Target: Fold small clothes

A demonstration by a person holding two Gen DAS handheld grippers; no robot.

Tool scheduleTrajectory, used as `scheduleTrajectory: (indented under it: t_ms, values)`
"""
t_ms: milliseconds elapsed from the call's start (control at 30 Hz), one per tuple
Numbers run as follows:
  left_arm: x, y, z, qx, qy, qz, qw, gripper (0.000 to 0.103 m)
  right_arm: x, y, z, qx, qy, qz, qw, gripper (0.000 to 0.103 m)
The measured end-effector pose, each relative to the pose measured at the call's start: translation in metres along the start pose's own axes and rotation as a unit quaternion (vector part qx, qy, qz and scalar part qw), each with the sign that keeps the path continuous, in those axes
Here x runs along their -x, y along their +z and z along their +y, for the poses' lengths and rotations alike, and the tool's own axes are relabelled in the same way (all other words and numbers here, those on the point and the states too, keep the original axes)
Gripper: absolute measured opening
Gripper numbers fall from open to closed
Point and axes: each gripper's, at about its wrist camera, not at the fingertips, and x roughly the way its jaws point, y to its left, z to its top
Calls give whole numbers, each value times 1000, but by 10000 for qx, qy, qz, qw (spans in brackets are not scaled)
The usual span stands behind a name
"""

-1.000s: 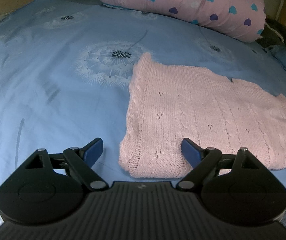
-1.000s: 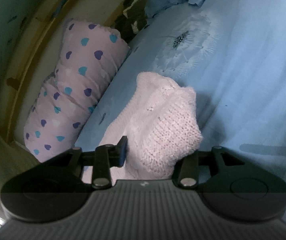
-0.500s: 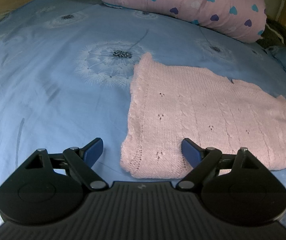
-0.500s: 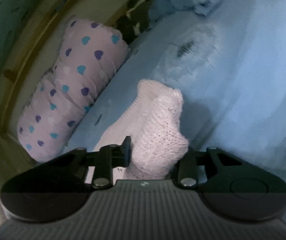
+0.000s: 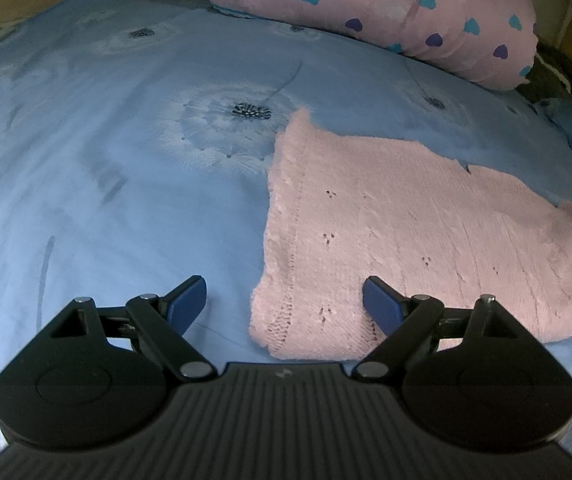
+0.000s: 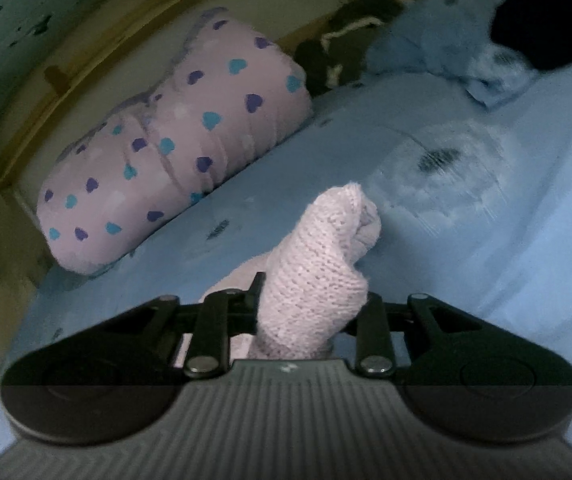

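— Where is the garment?

— I see the pale pink knitted top [image 5: 426, 240] lying mostly flat on the bed with the light blue dandelion-print sheet [image 5: 105, 168], toward the sheet's right side in my left wrist view. Its near left corner sits just ahead of my left hand-held gripper [image 5: 286, 304].

— And that one's state?

— Jaws wide, blue pads [image 5: 187, 300] apart, nothing between them but sheet and the garment's corner below; I cannot tell whether the right pad touches the knit.

— The right side?

— My right hand-held gripper [image 6: 312, 312] is narrow and clamped on a bunched end of the same pink knitted top [image 6: 318, 272]. That end stands lifted off the sheet, folding over itself beyond the fingers. The view there is blurred.

— Anything else on the bed?

— A pink rolled quilt with purple and teal hearts [image 5: 386, 4] along the far edge, and a crumpled blue cloth [image 6: 446, 56] near the far corner.
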Motion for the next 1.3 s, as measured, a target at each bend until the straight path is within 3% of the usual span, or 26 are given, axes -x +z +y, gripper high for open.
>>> scheduleTrajectory:
  t_ms: [300,533,767,933,1033,1167,1300]
  values:
    - [5,3,10,146,39,-10,9999,89,4,8,52,1053,207,-47,9942,28]
    - [10,8,31,491,82,-45,9987,89,5,0,116,1881,506,-41,9808,27]
    - [10,9,42,663,118,-26,9977,89,0,-48,177,2811,1029,332,9536,24]
    - [12,9,50,753,116,-22,9971,89,-16,-93,182,3141,1237,991,9360,24]
    - [13,9,54,830,123,-29,9965,89,-14,-105,181,3299,1271,920,9309,23]
    - [14,10,60,931,139,-35,9956,89,-10,-96,182,3192,1281,860,9351,21]
    - [17,11,66,1028,143,-77,9946,89,-9,-71,189,2544,1357,649,9553,20]
